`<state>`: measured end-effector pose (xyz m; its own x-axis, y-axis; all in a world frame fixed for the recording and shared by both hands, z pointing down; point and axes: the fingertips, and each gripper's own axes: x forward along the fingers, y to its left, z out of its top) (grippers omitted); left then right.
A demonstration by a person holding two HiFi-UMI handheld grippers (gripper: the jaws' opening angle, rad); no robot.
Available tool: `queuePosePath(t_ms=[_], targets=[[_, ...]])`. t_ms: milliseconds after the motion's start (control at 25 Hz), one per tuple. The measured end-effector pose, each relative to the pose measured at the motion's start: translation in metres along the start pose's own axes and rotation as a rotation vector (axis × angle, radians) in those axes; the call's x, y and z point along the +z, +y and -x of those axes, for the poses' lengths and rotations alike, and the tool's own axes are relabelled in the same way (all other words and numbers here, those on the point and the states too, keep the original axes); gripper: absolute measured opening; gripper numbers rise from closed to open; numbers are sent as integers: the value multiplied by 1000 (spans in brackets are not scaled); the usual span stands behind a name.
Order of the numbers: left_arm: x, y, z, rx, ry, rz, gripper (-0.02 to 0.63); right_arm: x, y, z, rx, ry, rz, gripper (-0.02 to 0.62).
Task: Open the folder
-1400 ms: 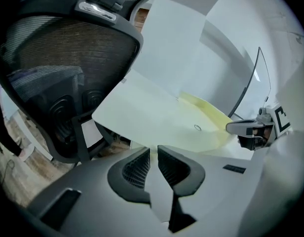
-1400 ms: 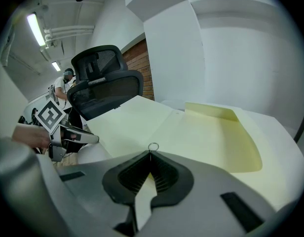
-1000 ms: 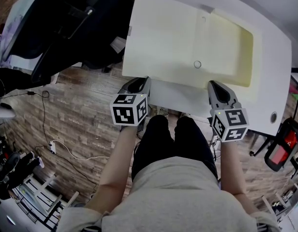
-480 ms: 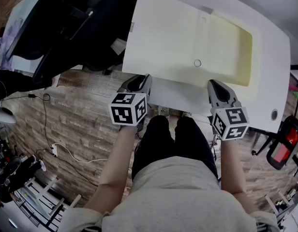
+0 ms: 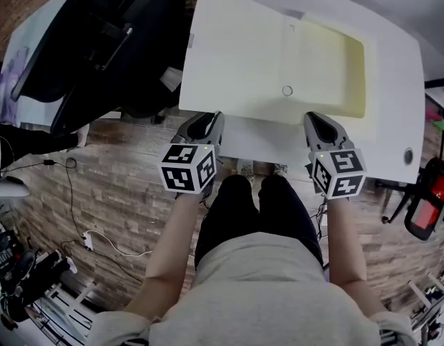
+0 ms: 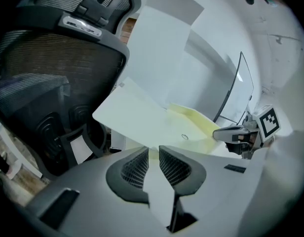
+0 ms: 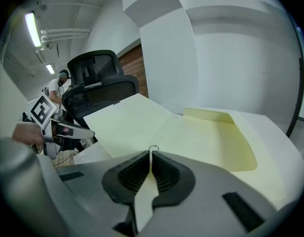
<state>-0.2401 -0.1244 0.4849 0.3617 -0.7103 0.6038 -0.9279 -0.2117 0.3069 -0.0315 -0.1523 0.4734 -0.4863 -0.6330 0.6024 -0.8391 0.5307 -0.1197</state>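
A pale yellow folder (image 5: 243, 56) lies spread open on the white table (image 5: 398, 85), with a small metal ring (image 5: 287, 91) near its middle fold. My left gripper (image 5: 206, 120) is at the near edge of the left flap. Its jaws (image 6: 153, 149) have just been opening and stand slightly apart, with nothing pressed between the pads. My right gripper (image 5: 313, 117) sits at the folder's near edge on the right. In the right gripper view its jaws (image 7: 151, 154) are together, just short of the ring (image 7: 153, 148). Whether they pinch the folder's edge does not show.
A black mesh office chair (image 5: 99, 34) stands close to the table's left side, beside the open flap. A round hole (image 5: 408, 153) sits in the table's near right corner. A red object (image 5: 427, 200) stands on the wooden floor at right. The person's legs are under the table's near edge.
The left gripper has lifted a little at the folder's near edge. The right gripper has stayed where it was. The folder lies open as before.
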Motion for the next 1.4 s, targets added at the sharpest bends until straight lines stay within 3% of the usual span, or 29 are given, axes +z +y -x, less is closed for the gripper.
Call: queuePosePath(t_ms=[400, 1000, 1400], targets=[[17, -12, 7, -26, -34, -51, 77, 11, -4, 21, -55, -54, -20, 25], [31, -50, 21, 81, -138, 5, 77, 16, -35, 63, -22, -84, 20, 25], [51, -110, 24, 4, -211, -3, 77, 36, -48, 96, 0, -171, 19, 25]])
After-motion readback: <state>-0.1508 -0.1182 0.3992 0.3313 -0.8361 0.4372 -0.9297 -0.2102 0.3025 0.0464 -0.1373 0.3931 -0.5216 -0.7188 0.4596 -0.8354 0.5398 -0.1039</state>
